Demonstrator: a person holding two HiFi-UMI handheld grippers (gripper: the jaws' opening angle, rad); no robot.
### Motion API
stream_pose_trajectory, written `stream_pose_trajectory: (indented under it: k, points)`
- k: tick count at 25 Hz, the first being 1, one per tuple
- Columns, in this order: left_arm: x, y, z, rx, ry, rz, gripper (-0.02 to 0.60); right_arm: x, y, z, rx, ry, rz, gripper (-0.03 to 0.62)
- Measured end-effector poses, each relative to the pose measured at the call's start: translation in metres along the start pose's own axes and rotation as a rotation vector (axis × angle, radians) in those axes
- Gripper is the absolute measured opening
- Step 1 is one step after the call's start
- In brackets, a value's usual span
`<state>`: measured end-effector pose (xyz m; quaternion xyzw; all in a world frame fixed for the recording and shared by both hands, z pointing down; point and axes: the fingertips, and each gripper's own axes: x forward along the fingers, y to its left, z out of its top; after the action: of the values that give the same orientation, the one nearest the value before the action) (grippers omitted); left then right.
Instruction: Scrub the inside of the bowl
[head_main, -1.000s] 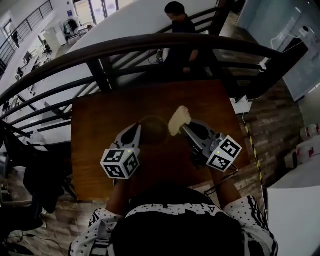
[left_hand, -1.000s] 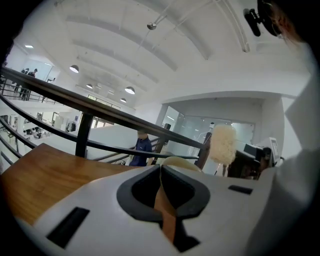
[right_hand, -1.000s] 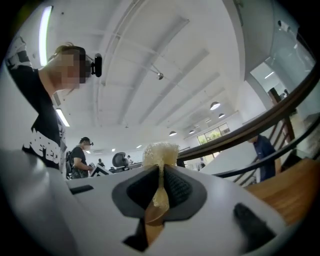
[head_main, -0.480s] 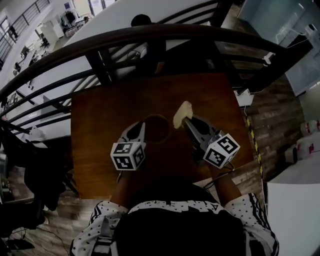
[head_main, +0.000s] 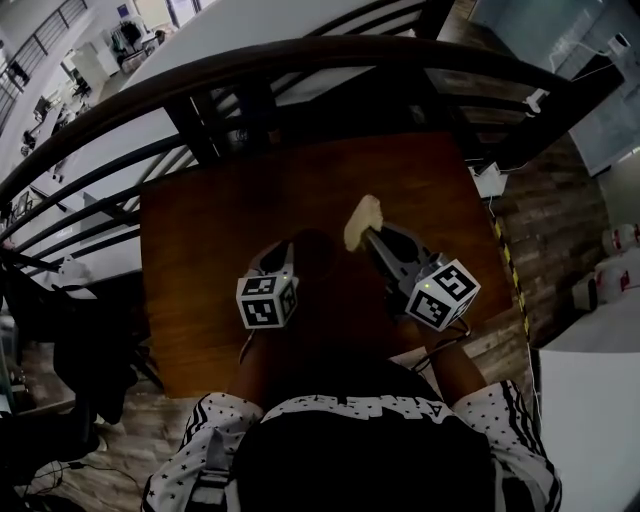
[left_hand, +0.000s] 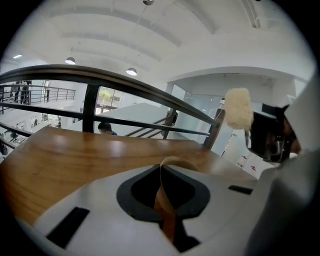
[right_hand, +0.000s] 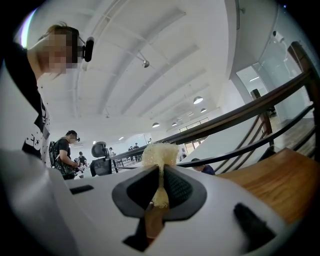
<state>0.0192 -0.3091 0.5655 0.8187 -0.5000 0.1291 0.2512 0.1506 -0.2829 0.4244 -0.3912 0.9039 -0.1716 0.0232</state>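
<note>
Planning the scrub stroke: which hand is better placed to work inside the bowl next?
Right. The right tool is shut on the sponge, close beside the bowl; the left tool is shut on the bowl's rim, steadying it.

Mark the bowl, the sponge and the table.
bowl (left_hand: 163, 200), left gripper view, wall clamped between the jaws
sponge (head_main: 363, 220), head view, middle of its pale pad
table (head_main: 200, 250), head view, bare wood left of the bowl

The bowl (left_hand: 179, 161) (rim aside) hides behind the left claw (left_hand: 163, 186).
</note>
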Motion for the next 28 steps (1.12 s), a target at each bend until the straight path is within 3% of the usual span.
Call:
stream_pose_trajectory:
  k: [14,25,28]
  points:
    - [0.013,-0.005,-0.022,-0.006,0.126,-0.022,0.023,-0.012,-0.004,-0.002,0.016,0.004,-0.059,0.04]
    - [0.01,0.0,-0.018,0.044,0.12,0.018,0.025,-0.017,-0.004,0.002,0.012,-0.009,-0.081,0.04]
    - [0.008,0.005,-0.021,0.049,0.132,0.032,0.086,-0.018,-0.004,0.002,0.01,-0.015,-0.082,0.04]
